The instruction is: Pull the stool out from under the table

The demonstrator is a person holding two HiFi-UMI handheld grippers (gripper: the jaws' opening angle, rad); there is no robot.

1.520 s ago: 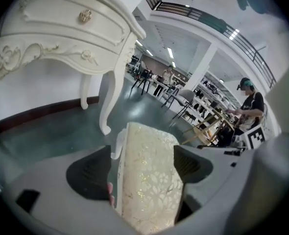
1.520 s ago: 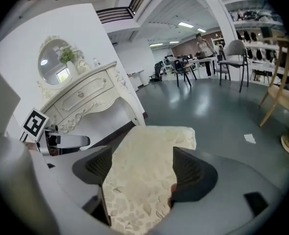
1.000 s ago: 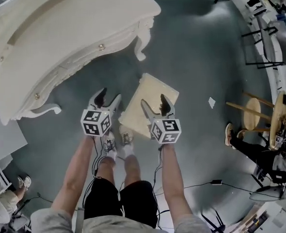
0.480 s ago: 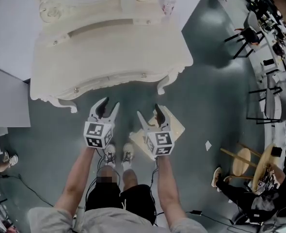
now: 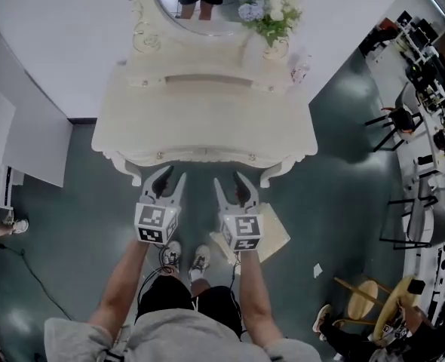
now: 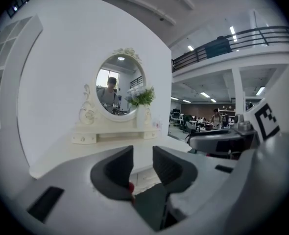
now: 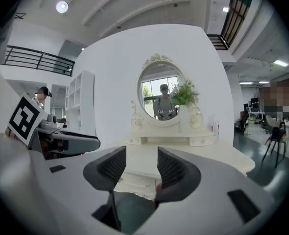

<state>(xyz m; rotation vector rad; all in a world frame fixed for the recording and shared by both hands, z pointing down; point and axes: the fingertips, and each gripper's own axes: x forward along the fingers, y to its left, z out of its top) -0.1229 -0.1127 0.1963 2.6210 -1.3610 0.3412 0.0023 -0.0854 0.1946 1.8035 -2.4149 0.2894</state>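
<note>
The cream square stool (image 5: 272, 237) stands on the grey floor, out from under the white dressing table (image 5: 207, 119), just right of my feet. My right gripper (image 5: 231, 185) hovers above the stool's near-left corner, pointing at the table's front edge. My left gripper (image 5: 168, 179) is level with it, a hand's width to the left. On both grippers the jaws are closing with nothing between them. In the left gripper view the left gripper (image 6: 142, 163) faces the table and its oval mirror (image 6: 120, 89). The right gripper (image 7: 137, 168) faces the same mirror (image 7: 161, 99).
A vase of flowers (image 5: 266, 2) stands on the table's back right. A white cabinet (image 5: 26, 138) stands at the left. Black chairs (image 5: 400, 119) line the right side. A round wooden stool (image 5: 369, 299) with a seated person is at the lower right. Cables run behind my feet (image 5: 185, 255).
The view has swung so the table and mirror are now centred. The stool has passed from under the right gripper to behind and right of it. Both pairs of jaws have narrowed.
</note>
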